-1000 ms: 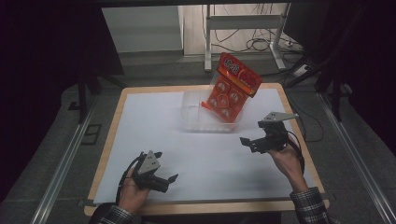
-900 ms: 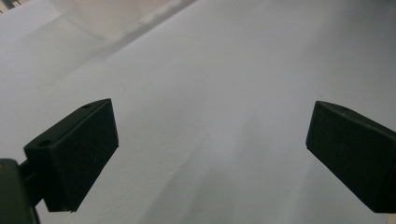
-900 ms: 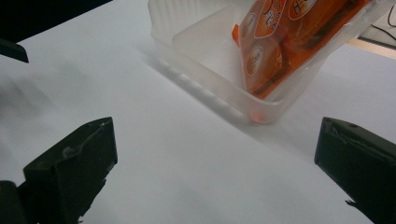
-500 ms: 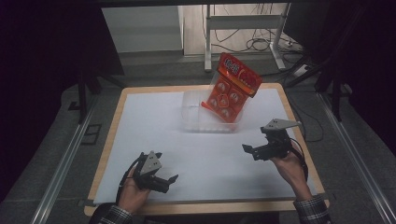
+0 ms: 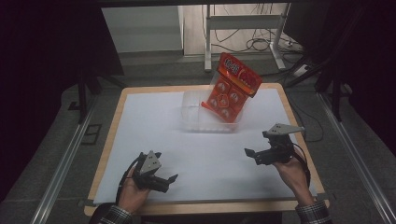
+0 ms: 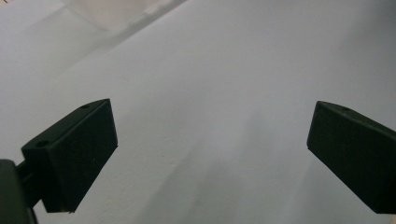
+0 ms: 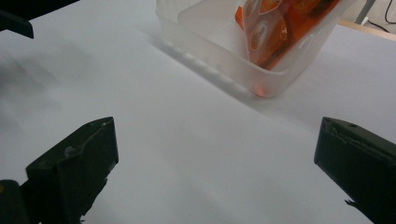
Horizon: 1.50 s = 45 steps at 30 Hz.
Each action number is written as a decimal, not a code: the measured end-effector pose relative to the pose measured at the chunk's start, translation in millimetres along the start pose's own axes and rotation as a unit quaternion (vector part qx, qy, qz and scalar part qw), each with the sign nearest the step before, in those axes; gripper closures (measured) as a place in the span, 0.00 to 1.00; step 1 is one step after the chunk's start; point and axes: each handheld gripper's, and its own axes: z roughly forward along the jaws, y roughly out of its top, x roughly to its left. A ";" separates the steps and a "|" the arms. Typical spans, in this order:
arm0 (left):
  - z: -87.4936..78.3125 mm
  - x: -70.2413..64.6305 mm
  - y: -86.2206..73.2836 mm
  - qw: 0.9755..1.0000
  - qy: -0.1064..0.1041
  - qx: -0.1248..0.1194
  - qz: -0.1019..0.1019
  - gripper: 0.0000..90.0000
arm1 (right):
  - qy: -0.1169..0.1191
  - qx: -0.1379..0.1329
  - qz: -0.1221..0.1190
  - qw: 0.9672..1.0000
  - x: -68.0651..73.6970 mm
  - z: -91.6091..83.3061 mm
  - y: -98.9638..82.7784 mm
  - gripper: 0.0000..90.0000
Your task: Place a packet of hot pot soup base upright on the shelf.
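A clear plastic container [image 5: 201, 119] stands at the back middle of the white sheet. An orange snack bag [image 5: 232, 88] stands in it and leans over its right rim. My left gripper [image 5: 164, 181] rests low near the front left, open, with bare sheet between its jaws [image 6: 210, 154]. My right gripper [image 5: 252, 155] hovers at the front right, pointing left, open and holding nothing [image 7: 215, 172]. Ahead of it I see the container [image 7: 219, 60] with the bag [image 7: 271, 32] inside, well apart from the jaws.
The white sheet [image 5: 149, 126] covers a wooden table [image 5: 116, 112] with a thin bare rim. Metal rails [image 5: 60, 163] run along both sides on the floor. A frame leg and cables [image 5: 261, 44] lie behind the table.
My right gripper has drifted a little toward the front edge, still open. The left gripper, the container and the bag have not moved.
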 end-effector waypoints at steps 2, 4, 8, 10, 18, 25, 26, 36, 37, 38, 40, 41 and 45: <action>-0.1 0.2 -0.1 1.000 0.000 0.001 0.000 0.02 | 0.002 -0.002 0.004 1.000 -0.7 -1.1 -1.5 0.00; -0.1 0.2 -0.2 1.000 0.001 0.001 0.000 0.02 | 0.002 -0.004 0.007 1.000 -1.0 -2.1 -3.0 0.00; -0.1 0.1 -0.2 1.000 0.002 0.002 0.000 0.02 | -0.001 -0.004 0.007 1.000 -0.3 -3.6 -6.8 0.01; 0.0 0.0 -0.1 1.000 0.002 0.002 0.001 0.02 | -0.003 -0.002 0.006 1.000 0.1 -3.9 -9.4 0.01; 0.4 -0.3 -0.1 1.000 0.004 0.005 0.001 0.02 | -0.016 -0.003 0.001 1.000 1.9 -7.6 -19.8 0.01; 0.2 0.0 -0.3 1.000 0.006 0.004 0.001 0.02 | -0.022 -0.002 -0.001 1.000 4.6 -14.4 -28.4 0.01; 0.1 0.4 -0.4 1.000 0.005 0.004 0.000 0.02 | -0.024 -0.002 -0.002 1.000 4.5 -15.2 -29.6 0.01; -1.4 1.7 -0.2 1.000 -0.002 0.005 -0.011 0.02 | -0.030 0.002 0.006 1.000 6.3 -25.1 -39.5 0.00; -1.4 1.5 -0.2 1.000 -0.001 0.005 -0.010 0.02 | -0.031 0.002 0.006 1.000 6.3 -26.4 -40.7 0.00; -1.4 1.4 -0.1 1.000 0.000 0.005 -0.009 0.02 | -0.032 0.002 0.007 0.999 6.4 -27.9 -41.7 0.00; -1.3 1.2 -0.1 1.000 0.002 0.005 -0.008 0.02 | -0.035 0.002 0.007 0.999 6.3 -30.7 -43.8 0.00; -1.2 1.2 -0.1 1.000 0.002 0.005 -0.008 0.02 | -0.037 0.001 0.009 0.999 6.1 -31.9 -44.8 0.00; -0.8 1.1 0.2 1.000 -0.006 0.008 -0.013 0.02 | -0.042 0.001 0.018 0.999 4.7 -35.9 -49.8 0.01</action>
